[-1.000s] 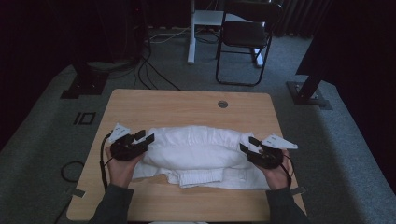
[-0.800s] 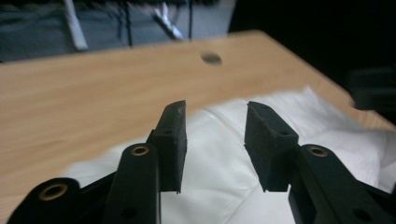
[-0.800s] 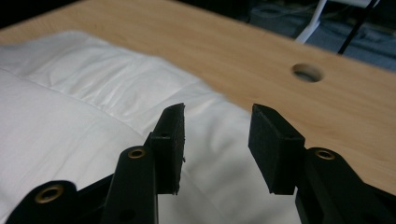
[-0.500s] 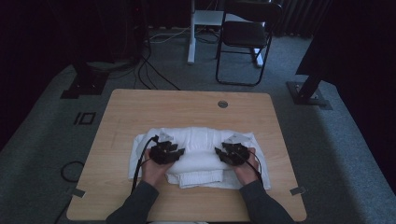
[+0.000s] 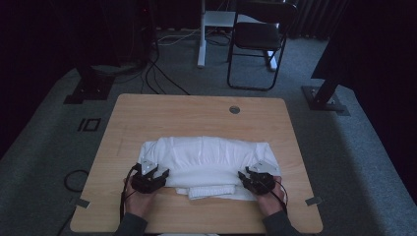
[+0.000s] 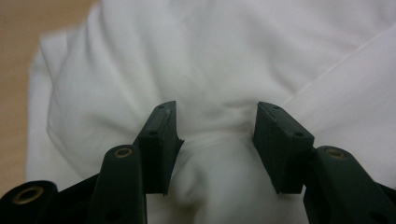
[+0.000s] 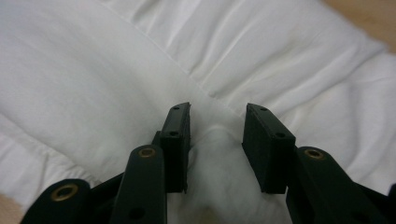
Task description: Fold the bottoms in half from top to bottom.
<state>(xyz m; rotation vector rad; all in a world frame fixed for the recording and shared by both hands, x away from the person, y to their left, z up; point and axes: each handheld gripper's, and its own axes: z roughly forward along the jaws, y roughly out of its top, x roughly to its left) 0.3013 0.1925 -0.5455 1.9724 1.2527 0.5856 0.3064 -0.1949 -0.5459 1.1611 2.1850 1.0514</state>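
A white folded garment [image 5: 206, 160] is lying across the near half of the wooden table [image 5: 196, 115], its long side running left to right, with a ribbed hem [image 5: 212, 191] sticking out at the near edge. No brand, label or writing is readable on the cloth or the grippers.

The left gripper [image 5: 156, 173] is sitting at the garment's near left corner, and the right gripper [image 5: 248, 176] at its near right corner, each carried by a hand coming in from the bottom of the high view.

In the left gripper view the left gripper [image 6: 215, 140] is pointing down into the cloth [image 6: 224, 56]. A bunched ridge of fabric is rising between its jaws, which have just been opening, and the pads are standing apart from that ridge, so this claw is released.

In the right gripper view the right gripper [image 7: 217, 144] is also pressing down on the cloth [image 7: 93, 70]. A raised fold is sitting between its jaws, which have just been closing, but gaps are showing on both sides of the fold, so this claw is not yet clenching it
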